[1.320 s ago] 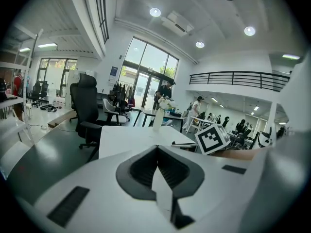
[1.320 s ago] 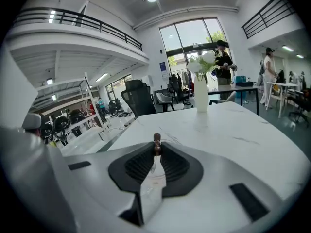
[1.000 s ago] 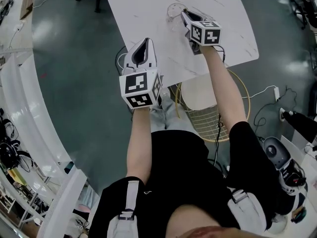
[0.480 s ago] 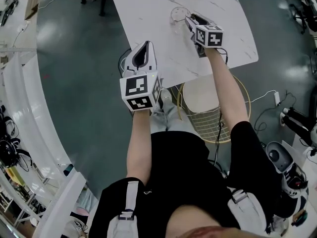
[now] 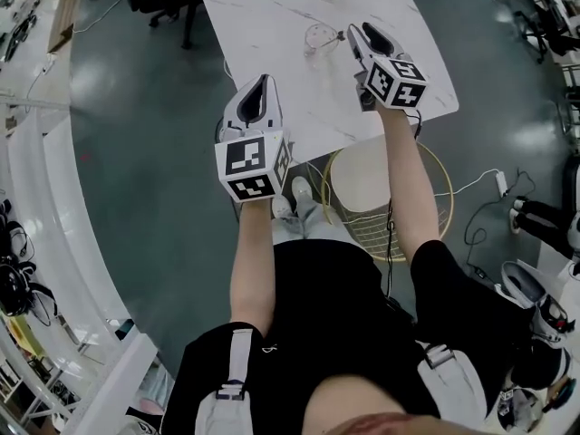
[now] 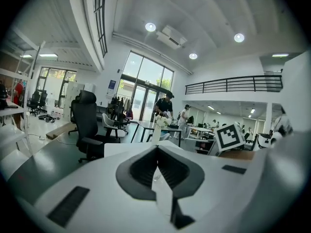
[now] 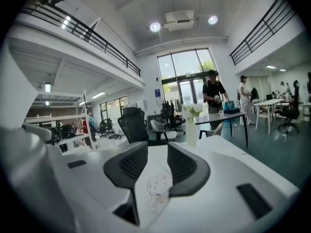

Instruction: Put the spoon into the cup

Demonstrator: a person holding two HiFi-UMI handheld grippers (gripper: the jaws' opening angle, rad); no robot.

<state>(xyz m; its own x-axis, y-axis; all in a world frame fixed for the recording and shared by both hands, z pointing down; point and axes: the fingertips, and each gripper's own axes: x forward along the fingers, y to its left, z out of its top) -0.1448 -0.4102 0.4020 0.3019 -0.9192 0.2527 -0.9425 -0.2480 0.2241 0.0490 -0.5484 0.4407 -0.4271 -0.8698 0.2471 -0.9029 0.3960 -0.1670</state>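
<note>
While the left gripper (image 5: 256, 84) hangs over the near edge of the table (image 5: 272, 12), its jaws are pressed tip to tip with nothing between them. It is well apart from the cup (image 5: 317, 36), so I judge little risk from that side unless it swings inward.

Cup: clear glass, upright on the table, roughly mid-way across it. Spoon: not made out with certainty in any view. A faint thin shape at the glass may be it. My judgement is that it already sits in the cup, but this is unconfirmed.

Right gripper (image 5: 362, 34): raised, just beside the cup on its right. Jaws stand apart and have just been moving, opening and then easing in a little. Nothing is gripped. In the right gripper view the glass shows below, through the gap, not between the pads.

Risks, as judged:
- Gripper is near the glass. A sideways drift to the left could knock it over, since it looks light.
- If a handle stands above the rim, a jaw could catch it and lever the cup.
- If the spoon leans far out, its weight could tip the glass.
- Glass is hard to see, so clearance is easy to misjudge.
</note>
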